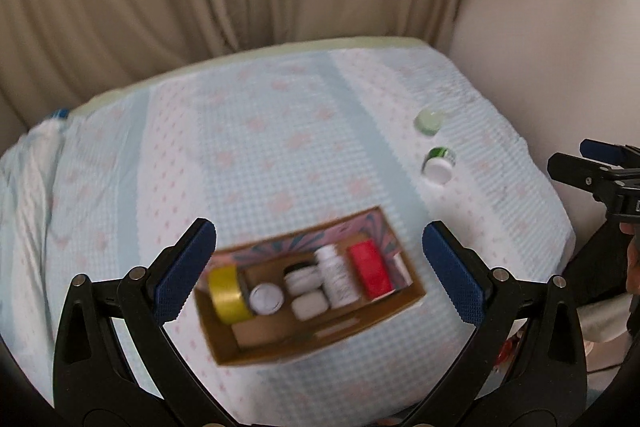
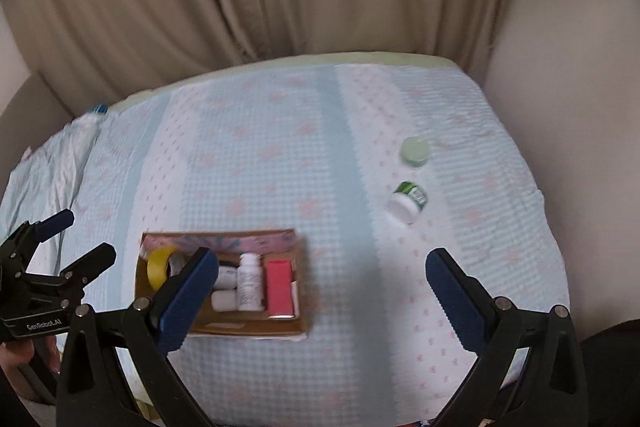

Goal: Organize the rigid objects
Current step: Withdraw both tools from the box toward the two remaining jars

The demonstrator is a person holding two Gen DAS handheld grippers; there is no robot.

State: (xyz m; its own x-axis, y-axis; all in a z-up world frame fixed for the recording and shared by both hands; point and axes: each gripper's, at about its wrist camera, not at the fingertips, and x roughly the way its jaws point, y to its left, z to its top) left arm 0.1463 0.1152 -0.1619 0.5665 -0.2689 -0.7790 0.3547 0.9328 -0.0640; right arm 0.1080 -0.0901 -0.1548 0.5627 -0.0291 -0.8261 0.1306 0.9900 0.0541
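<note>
i see both hand-held grippers, left (image 1: 320,271) and right (image 2: 322,295), gaping empty above the blurred cardboard box (image 1: 320,339); its contents are unreadable.

A cardboard box (image 2: 224,323) sits on the bed (image 2: 280,155), near and to the left. Inside stand a tape roll (image 2: 160,265) at the left, small jars (image 2: 224,301) and a bottle (image 2: 249,287) in the middle, a packet (image 2: 279,287) at the right. Two jars (image 2: 408,203) lie well apart from it, far right on the bed.
</note>
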